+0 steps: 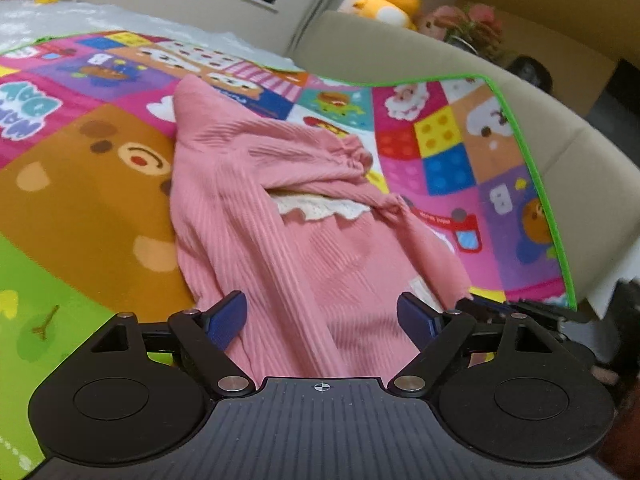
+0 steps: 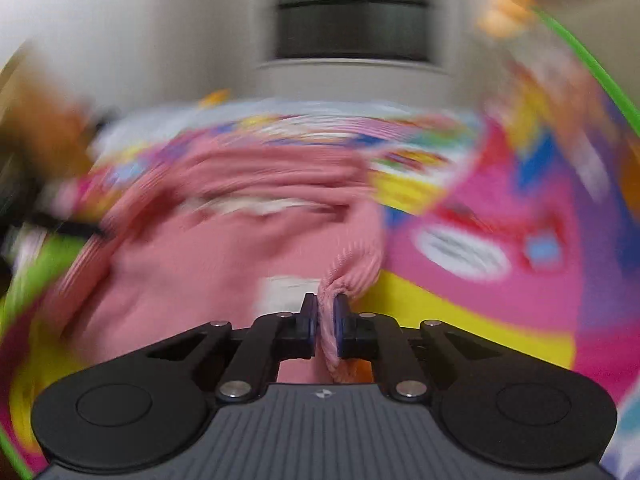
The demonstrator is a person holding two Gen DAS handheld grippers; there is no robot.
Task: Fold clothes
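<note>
One pink top [image 1: 256, 216] lay crumpled on a bright mat [image 1: 80, 200], its body running from near the left gripper [image 1: 322, 320] toward the far side. It was ribbed knit, the ribs running lengthwise, with a sleeve folded across the middle that ended in a gathered cuff [image 1: 358, 156]. A strip of cream lace trim [image 1: 320, 206] showed under that sleeve. The mat was printed with cartoon squares, a brown bear face and toy-brick patterns, and edged in green piping; it was spread over a beige sofa [image 1: 560, 152]. A yellow plush [image 1: 394, 2] sat behind the sofa back.

The left gripper's blue-padded fingers [image 1: 228, 318] stood wide apart, one on each side of the near part of the top, with fabric lying between them; whether they touched it could not be told.

The right wrist view was heavily blurred. There the right gripper [image 2: 325, 320] had its fingers [image 2: 309, 320] pressed together on a bunched ribbed fold of the top, which stood up between the pads.
</note>
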